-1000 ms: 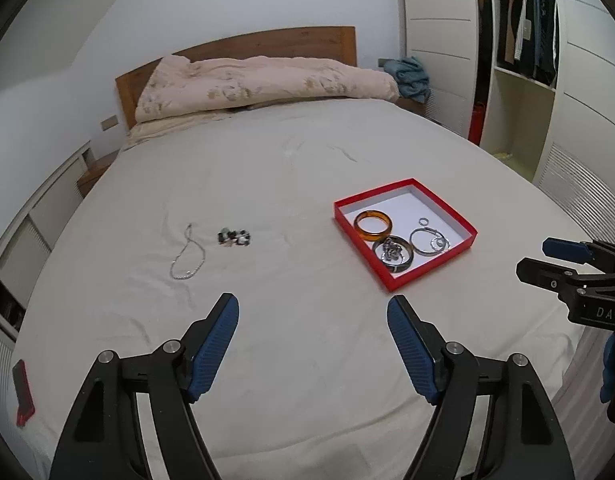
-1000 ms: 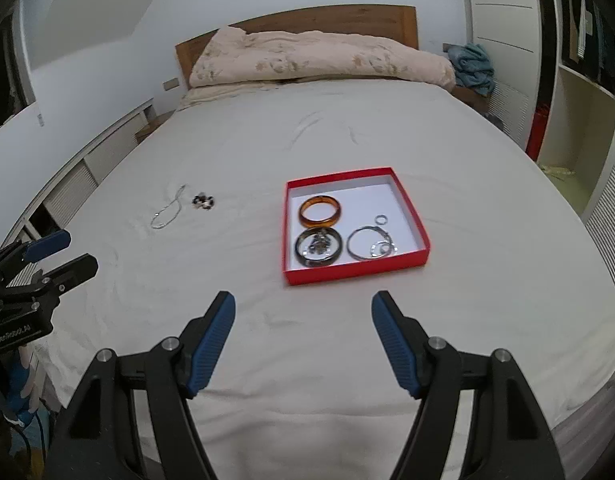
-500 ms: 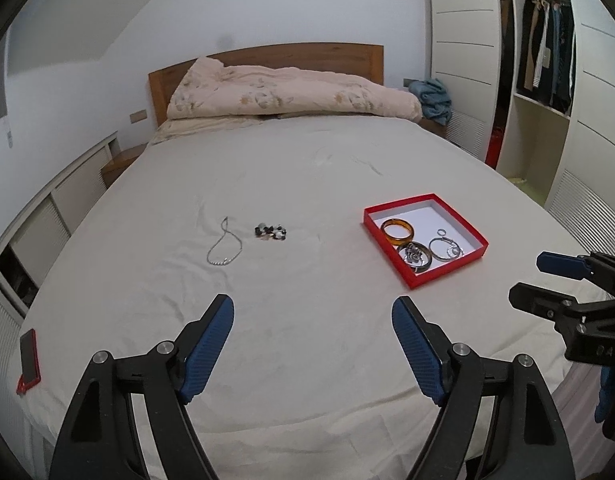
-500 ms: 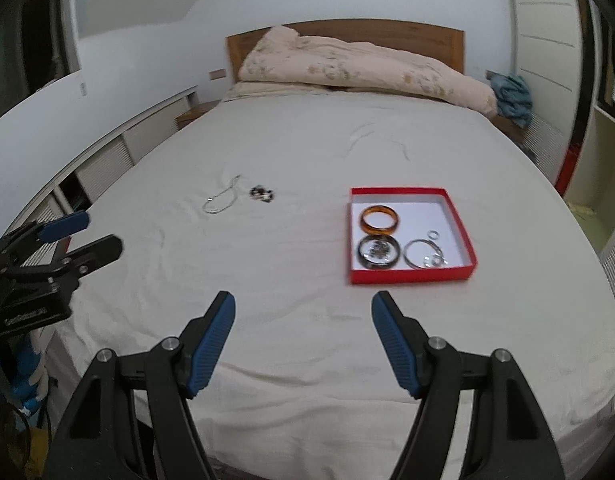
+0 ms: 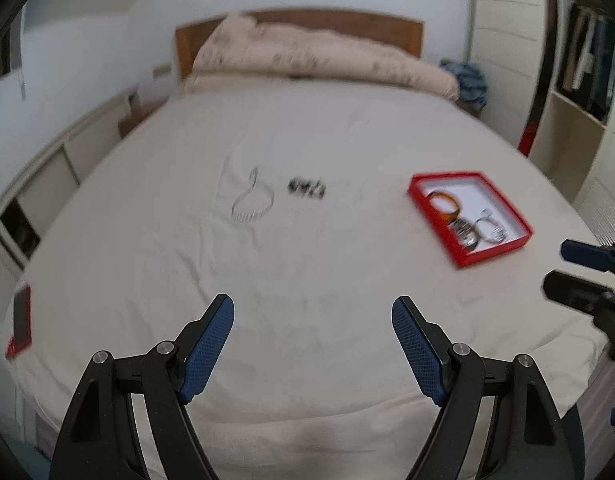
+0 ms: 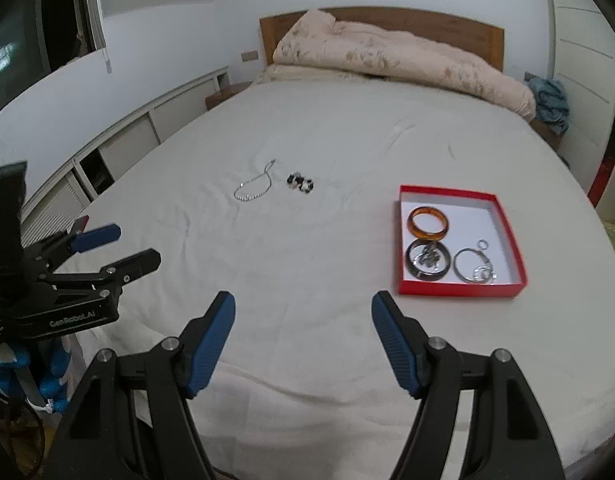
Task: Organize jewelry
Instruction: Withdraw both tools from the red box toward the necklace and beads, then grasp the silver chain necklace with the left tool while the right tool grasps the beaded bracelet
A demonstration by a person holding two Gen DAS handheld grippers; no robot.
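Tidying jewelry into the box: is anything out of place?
Yes. A silver chain and a small dark beaded piece lie loose on the bed sheet, apart from the red box holding the bangles.

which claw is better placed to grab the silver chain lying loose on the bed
Left, probably. The silver chain lies left of the red box, on the left claw side. The right claw sits nearer the box. Both are open and empty.

Your two wrist cameras sit at the bed's foot, angled down toward the headboard. Both share the red tray, chain and each other's gripper.
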